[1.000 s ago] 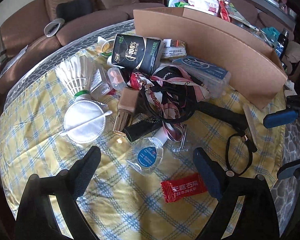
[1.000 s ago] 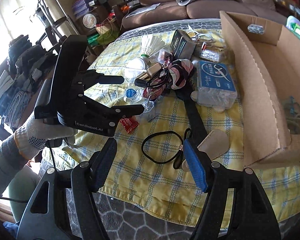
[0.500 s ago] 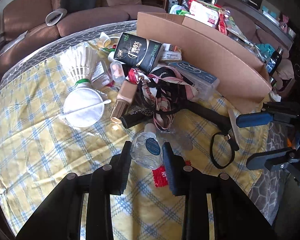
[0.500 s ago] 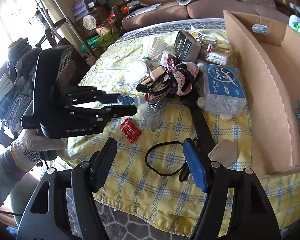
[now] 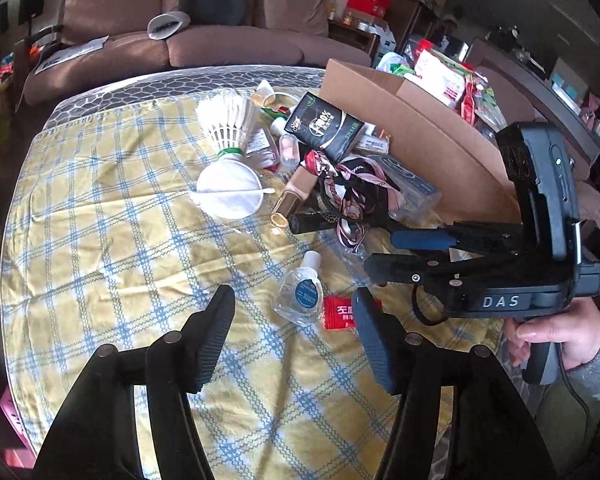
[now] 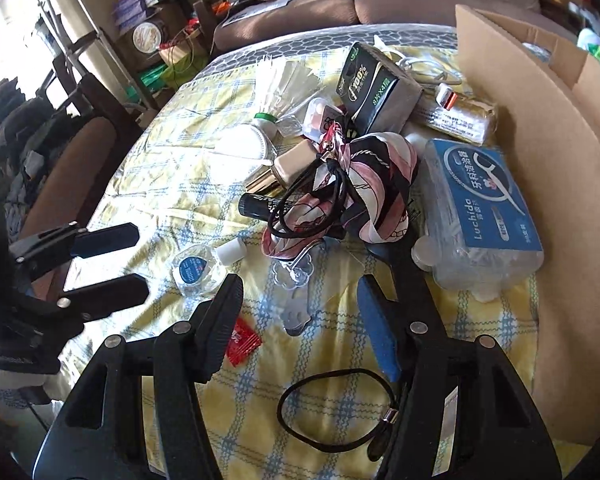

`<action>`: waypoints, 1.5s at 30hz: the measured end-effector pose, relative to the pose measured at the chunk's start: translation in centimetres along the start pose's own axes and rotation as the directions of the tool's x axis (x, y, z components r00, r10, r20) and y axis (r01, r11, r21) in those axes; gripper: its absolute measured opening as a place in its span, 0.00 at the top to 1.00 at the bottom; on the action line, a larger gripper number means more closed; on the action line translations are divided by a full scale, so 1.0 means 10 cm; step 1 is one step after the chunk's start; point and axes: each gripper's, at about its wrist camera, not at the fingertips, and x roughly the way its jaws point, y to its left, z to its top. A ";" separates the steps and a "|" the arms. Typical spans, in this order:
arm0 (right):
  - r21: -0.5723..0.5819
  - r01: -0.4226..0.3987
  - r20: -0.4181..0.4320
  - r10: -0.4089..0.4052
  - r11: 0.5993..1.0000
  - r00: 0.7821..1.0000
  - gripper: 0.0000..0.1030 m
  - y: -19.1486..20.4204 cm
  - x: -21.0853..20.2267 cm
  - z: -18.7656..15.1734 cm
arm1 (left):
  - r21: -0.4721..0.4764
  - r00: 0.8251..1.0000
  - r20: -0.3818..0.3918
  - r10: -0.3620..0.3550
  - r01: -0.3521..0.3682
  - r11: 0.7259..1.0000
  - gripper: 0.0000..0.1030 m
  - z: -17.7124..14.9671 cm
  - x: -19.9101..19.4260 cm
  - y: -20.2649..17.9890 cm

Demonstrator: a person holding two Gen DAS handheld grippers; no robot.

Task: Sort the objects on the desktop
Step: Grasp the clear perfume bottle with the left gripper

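- Clearly, in the left wrist view, the sorting has hardly begun: almost all things lie on the cloth (image 5: 112, 248) and not in the box (image 5: 440, 148).
- The left tongs (image 5: 294, 316) are released, with nothing between the jaws; the small bottle (image 5: 302, 294) lies just ahead of them, and the red sachet (image 5: 344, 312) is beside the right jaw.
- Farther ahead sit the mask (image 5: 230, 190), the shuttlecock (image 5: 227, 122), the black pack (image 5: 326, 128) and the scarf (image 5: 352, 184), all in one heap.
- The right tongs (image 5: 384, 252) come in from the right side, jaws apart and holding nothing.
- In the right wrist view, the right tongs (image 6: 298, 308) are also released and empty; the clear tag (image 6: 294, 280) lies between the jaws on the cloth (image 6: 172, 184).
- The hair band (image 6: 336, 412) lies close below the tongs, near the right jaw, and the floss box (image 6: 482, 216) is ahead on the right, just beside the wall of the box (image 6: 540, 168).
- The left tongs (image 6: 112, 268) show at the left, open, near the bottle (image 6: 198, 268).
- I judge that nearly everything is left to do; what is already inside the box I cannot tell well.
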 end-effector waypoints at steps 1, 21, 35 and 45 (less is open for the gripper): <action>0.024 -0.021 0.007 0.021 0.999 1.000 0.45 -0.04 -0.02 -0.01 | 0.047 1.000 -0.016 0.016 -0.015 0.999 0.40 0.01 0.06 -0.07; 0.030 -0.091 0.073 0.089 0.995 0.993 0.45 -0.11 -0.41 -0.08 | -0.128 0.998 0.056 -0.043 0.049 0.991 0.84 -0.12 -0.29 0.20; 0.043 -0.056 0.120 0.050 0.998 0.991 0.45 -0.21 -0.72 0.14 | 0.053 0.998 -0.062 0.011 -0.008 0.999 0.59 -0.19 0.30 -0.17; 0.067 -0.083 0.155 0.072 0.994 0.985 0.45 -0.35 -0.87 0.26 | -0.051 0.998 0.061 -0.029 0.032 0.998 0.68 -0.05 -0.13 0.01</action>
